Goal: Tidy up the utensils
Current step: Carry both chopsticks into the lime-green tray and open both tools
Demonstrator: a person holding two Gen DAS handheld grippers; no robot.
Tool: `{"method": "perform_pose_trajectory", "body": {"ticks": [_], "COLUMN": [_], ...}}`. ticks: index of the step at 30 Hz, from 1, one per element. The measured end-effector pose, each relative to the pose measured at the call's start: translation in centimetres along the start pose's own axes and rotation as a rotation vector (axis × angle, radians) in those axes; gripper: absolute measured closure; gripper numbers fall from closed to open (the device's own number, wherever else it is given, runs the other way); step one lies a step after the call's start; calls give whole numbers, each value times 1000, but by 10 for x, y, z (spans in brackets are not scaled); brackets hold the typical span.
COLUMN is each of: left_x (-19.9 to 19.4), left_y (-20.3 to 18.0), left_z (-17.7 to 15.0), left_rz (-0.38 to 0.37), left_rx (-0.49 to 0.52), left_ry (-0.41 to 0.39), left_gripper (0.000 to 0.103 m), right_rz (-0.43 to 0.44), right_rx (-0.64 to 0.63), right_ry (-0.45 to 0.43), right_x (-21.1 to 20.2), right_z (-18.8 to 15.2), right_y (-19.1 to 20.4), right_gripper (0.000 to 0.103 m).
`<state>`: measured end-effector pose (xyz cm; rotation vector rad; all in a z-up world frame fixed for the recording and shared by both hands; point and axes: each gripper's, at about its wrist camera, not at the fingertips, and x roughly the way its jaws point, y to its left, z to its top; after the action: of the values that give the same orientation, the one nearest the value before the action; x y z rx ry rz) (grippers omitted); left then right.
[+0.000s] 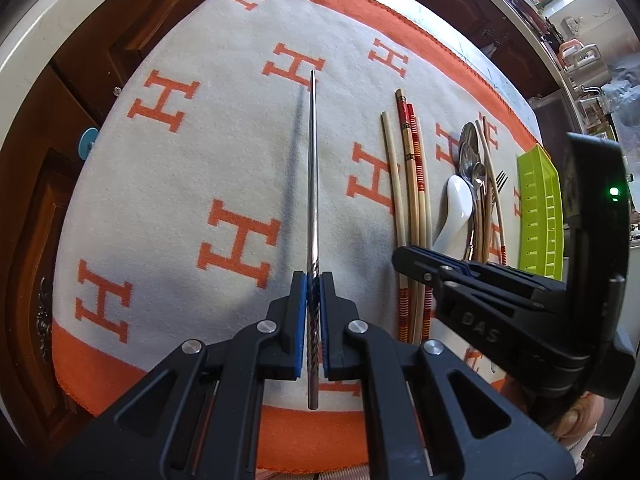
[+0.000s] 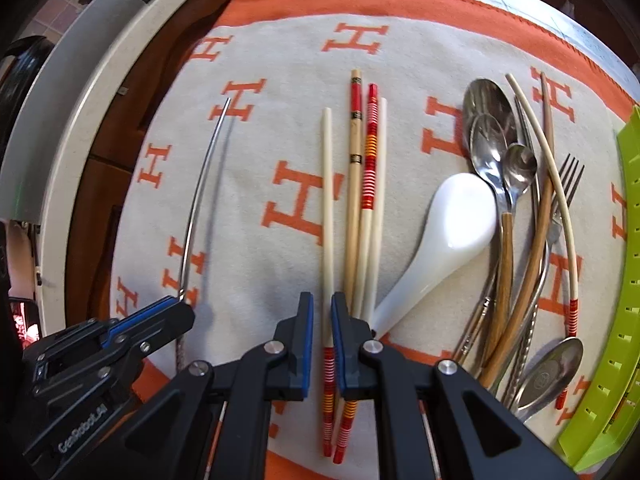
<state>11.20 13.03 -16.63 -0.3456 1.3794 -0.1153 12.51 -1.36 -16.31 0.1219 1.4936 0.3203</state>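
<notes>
My left gripper [image 1: 314, 280] is shut on a metal chopstick [image 1: 312, 168], held by its twisted end above the cloth; it also shows in the right wrist view [image 2: 200, 200]. My right gripper [image 2: 322, 304] has its jaws closely either side of a cream chopstick [image 2: 327, 200] with a red-striped end, apparently closed on it. Beside it lie other chopsticks [image 2: 362, 184]. A white ceramic spoon [image 2: 448, 220], metal spoons [image 2: 490, 140], a fork [image 2: 566, 184] and more chopsticks lie in a heap to the right.
An orange and white H-patterned cloth [image 1: 200, 140] covers the table. A lime green slotted tray [image 2: 608, 380] stands at the right edge, also seen in the left wrist view [image 1: 540, 208]. Wooden cabinets [image 1: 60, 140] and a white counter edge [image 2: 80, 120] are at the left.
</notes>
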Motion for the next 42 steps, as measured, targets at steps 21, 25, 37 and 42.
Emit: {"method": "perform_pose_trajectory", "body": {"ticks": [21, 25, 37, 42], "left_x": [-27, -27, 11, 50], "left_y": [-59, -108, -295, -345], "left_z": [-16, -21, -31, -37], "left_rz": [-15, -42, -175, -155], "left_rx": [88, 162, 346, 379], "left_ry": [-20, -15, 40, 73], "left_gripper": [99, 99, 99, 99], "right_rz": [86, 147, 32, -32], "right_rx": [-22, 40, 218, 296], "right_ry": [-76, -130, -305, -306], "right_x": [-18, -56, -146, -152], "right_z": [-27, -41, -71, -79], "right_y": [-12, -51, -187, -244], "right_gripper": [98, 98, 98, 97]}}
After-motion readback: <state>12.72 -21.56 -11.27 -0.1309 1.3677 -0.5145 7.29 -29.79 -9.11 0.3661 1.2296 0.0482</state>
